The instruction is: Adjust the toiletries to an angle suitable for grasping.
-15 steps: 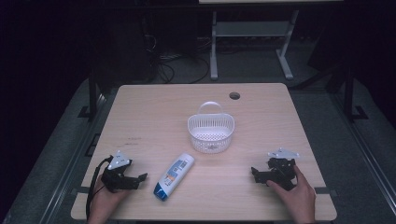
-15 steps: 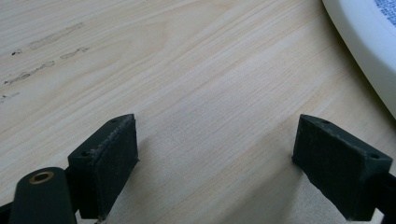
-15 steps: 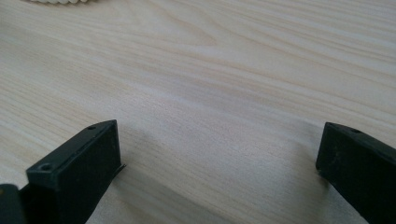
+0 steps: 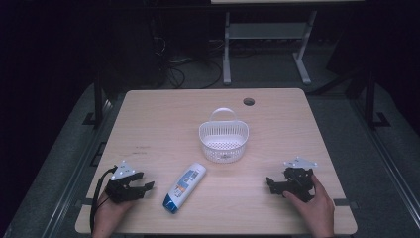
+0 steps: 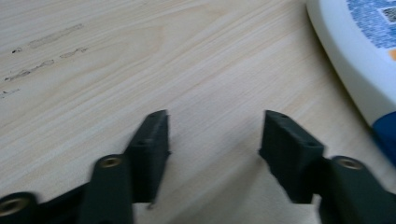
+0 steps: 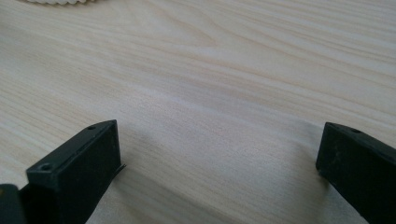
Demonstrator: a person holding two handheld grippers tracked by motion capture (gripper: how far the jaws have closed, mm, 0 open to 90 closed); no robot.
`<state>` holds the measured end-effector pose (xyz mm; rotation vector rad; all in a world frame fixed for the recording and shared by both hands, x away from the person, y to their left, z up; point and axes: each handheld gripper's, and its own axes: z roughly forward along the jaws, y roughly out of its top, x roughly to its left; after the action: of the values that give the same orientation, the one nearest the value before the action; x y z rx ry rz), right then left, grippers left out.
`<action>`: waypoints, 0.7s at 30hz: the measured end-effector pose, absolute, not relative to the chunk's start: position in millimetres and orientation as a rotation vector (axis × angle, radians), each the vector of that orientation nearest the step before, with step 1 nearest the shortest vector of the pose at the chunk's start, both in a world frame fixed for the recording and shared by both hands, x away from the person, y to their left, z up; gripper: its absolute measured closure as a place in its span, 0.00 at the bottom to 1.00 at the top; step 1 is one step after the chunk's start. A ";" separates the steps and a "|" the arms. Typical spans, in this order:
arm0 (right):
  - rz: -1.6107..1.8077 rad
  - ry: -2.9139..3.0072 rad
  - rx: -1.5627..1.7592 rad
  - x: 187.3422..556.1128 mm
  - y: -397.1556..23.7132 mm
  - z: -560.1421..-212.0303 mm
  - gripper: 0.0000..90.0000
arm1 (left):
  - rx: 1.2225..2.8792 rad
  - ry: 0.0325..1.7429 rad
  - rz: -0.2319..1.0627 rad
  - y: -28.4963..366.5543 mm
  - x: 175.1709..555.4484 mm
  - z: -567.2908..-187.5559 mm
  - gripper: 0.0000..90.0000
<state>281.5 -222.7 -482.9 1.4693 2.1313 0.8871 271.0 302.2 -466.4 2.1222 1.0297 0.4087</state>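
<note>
1. While the bottle (image 4: 184, 187) lies flat on the worktop (image 4: 163, 124), just beside the left tool (image 4: 145, 187), neither tool has hold of anything.
2. It is a white plastic bottle with a blue and orange label and a blue cap end that points toward the person; in the left gripper view its rounded white side (image 5: 359, 70) sits at the right edge, apart from the jaws.
3. The left tool stands released, jaws parted over bare wood, resting low on the worktop with a hand behind it.
4. The right tool (image 4: 274, 183) is also released, jaws wide apart with bare worktop between them in the right gripper view, well apart from the bottle.
5. Judged from its look, the bottle is stiff but slightly squeezable, smooth and likely slippery, and moderately light; whether it is full cannot be told.
6. The best hold is probably across the narrow width of the body near its middle, where the sides are flattest; the curved shoulder or the cap would tend to slip out of the pads.
7. The white perforated basket (image 4: 224, 140) with a loop handle stands upright near the middle of the worktop, beyond the bottle and apart from it.
8. Nothing can be seen inside the basket.
</note>
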 end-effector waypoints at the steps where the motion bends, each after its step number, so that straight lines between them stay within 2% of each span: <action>1: 0.887 2.130 1.470 281.6 -222.7 -482.9 0.00 | 2.119 1.024 0.406 300.9 270.1 -464.7 0.51; 6: 0.887 2.130 1.470 281.7 -222.6 -482.9 0.00 | 2.118 1.024 0.335 294.2 266.6 -455.4 0.74; 7: 0.887 2.130 1.470 281.7 -222.6 -482.9 0.00 | 2.118 1.024 0.335 294.2 266.6 -455.4 0.82; 8: 0.887 2.130 1.470 281.7 -222.6 -482.9 0.00 | 2.129 1.010 0.318 292.4 265.6 -454.0 0.82; 9: 0.887 2.130 1.470 281.7 -222.6 -482.9 0.00 | 2.134 0.998 0.303 290.0 264.2 -452.2 0.92; 11: 0.886 2.131 1.470 281.7 -222.7 -482.8 0.00 | 2.130 0.975 0.286 286.9 262.3 -449.5 0.98; 21: 0.885 2.132 1.470 281.7 -222.7 -482.8 0.00 | 2.123 0.909 0.255 266.5 251.2 -429.7 1.00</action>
<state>281.7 -222.7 -482.8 1.4704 2.1316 0.8854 251.2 266.5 -429.7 2.1231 0.9086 0.2551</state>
